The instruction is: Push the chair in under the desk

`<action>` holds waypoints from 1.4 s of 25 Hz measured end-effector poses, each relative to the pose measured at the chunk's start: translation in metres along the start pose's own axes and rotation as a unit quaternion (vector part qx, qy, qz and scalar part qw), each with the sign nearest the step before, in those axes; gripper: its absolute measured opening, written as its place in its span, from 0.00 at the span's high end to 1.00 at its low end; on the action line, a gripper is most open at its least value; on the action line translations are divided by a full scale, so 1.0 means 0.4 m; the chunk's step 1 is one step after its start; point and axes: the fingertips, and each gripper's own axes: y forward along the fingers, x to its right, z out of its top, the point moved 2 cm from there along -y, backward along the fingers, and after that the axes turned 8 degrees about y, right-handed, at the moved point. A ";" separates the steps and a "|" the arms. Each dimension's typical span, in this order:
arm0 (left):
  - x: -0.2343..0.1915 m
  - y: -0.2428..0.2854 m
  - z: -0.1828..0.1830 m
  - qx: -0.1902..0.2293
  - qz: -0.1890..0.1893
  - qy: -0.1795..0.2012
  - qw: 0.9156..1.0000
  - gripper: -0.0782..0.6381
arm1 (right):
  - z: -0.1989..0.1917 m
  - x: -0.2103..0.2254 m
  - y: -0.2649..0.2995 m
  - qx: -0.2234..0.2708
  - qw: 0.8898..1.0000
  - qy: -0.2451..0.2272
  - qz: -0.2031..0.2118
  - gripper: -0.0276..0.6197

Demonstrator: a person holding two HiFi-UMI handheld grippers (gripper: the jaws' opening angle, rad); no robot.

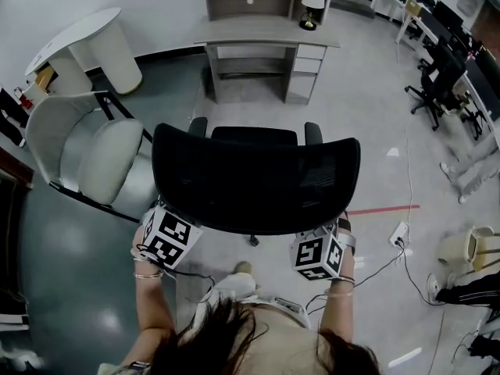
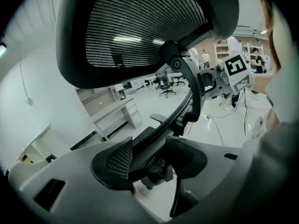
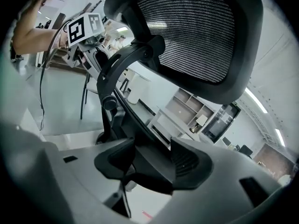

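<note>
1. At the centre of the head view I see the black mesh-backed chair (image 1: 258, 180). Its back is toward me, and its seat and armrests point to 12 o'clock.
2. The desk (image 1: 266, 41) stands at 12 o'clock, well apart from the chair, with floor showing between them. The chair is not yet under it.
3. Left gripper (image 2: 150, 158): its jaws pinch the lower left edge of the chair's back, and the dark frame fills the gap between the pads.
4. Right gripper (image 3: 152, 161): its jaws clamp the lower right edge of the back in the same way.
5. A lamp (image 1: 312, 5) shows at the desk's right end.
6. A white lounge chair (image 1: 94, 158) sits at 9 o'clock, near the chair.
7. A round white table (image 1: 86, 49) stands at 10 o'clock, and a red tape strip (image 1: 383, 208) lies on the floor at 3 o'clock.
</note>
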 end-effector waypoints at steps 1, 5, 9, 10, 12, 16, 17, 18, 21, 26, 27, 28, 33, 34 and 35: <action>-0.001 0.001 0.003 0.000 -0.010 -0.002 1.000 0.57 | -0.001 0.003 0.001 0.000 1.000 0.000 0.000 0.61; -0.021 0.023 0.001 0.000 -0.023 0.007 1.000 0.57 | 0.002 0.010 0.014 0.008 1.000 0.001 -0.005 0.61; -0.050 0.036 0.000 0.010 -0.043 -0.024 0.999 0.57 | 0.012 0.011 0.033 0.017 1.000 0.005 -0.010 0.61; -0.056 0.040 0.001 0.014 -0.051 -0.034 0.998 0.57 | 0.013 0.014 0.038 0.016 1.000 0.006 -0.011 0.61; -0.066 0.047 0.007 0.017 -0.059 -0.040 0.997 0.57 | 0.014 0.023 0.048 0.014 1.000 0.006 -0.012 0.61; -0.073 0.061 0.012 0.017 -0.066 -0.033 0.997 0.57 | 0.016 0.039 0.064 0.012 1.000 0.008 -0.011 0.61; -0.074 0.065 0.015 0.019 -0.067 -0.033 0.997 0.57 | 0.016 0.044 0.068 0.012 1.000 0.009 -0.011 0.61; -0.076 0.069 0.018 0.021 -0.068 -0.033 0.997 0.57 | 0.016 0.048 0.071 0.012 1.000 0.010 -0.010 0.61; -0.086 0.078 0.022 0.021 -0.069 -0.032 0.997 0.57 | 0.024 0.060 0.086 0.015 1.000 0.010 -0.006 0.61; -0.082 0.090 0.038 0.024 -0.069 -0.033 0.997 0.57 | 0.017 0.088 0.102 0.011 1.000 0.009 0.006 0.61; -0.082 0.091 0.045 0.022 -0.065 -0.032 0.997 0.58 | 0.016 0.095 0.105 0.011 1.000 0.009 0.007 0.61; -0.083 0.091 0.053 0.019 -0.059 -0.030 0.998 0.58 | 0.016 0.101 0.108 0.011 1.000 0.009 0.008 0.61; -0.103 0.112 0.053 0.019 -0.025 -0.049 0.998 0.59 | 0.021 0.105 0.126 0.021 1.000 0.008 0.004 0.61; -0.108 0.125 0.035 0.017 -0.021 -0.054 0.998 0.59 | 0.025 0.104 0.132 0.024 1.000 0.007 0.003 0.61; -0.111 0.140 0.014 0.015 -0.019 -0.058 0.998 0.59 | 0.030 0.104 0.138 0.027 1.000 0.007 0.003 0.61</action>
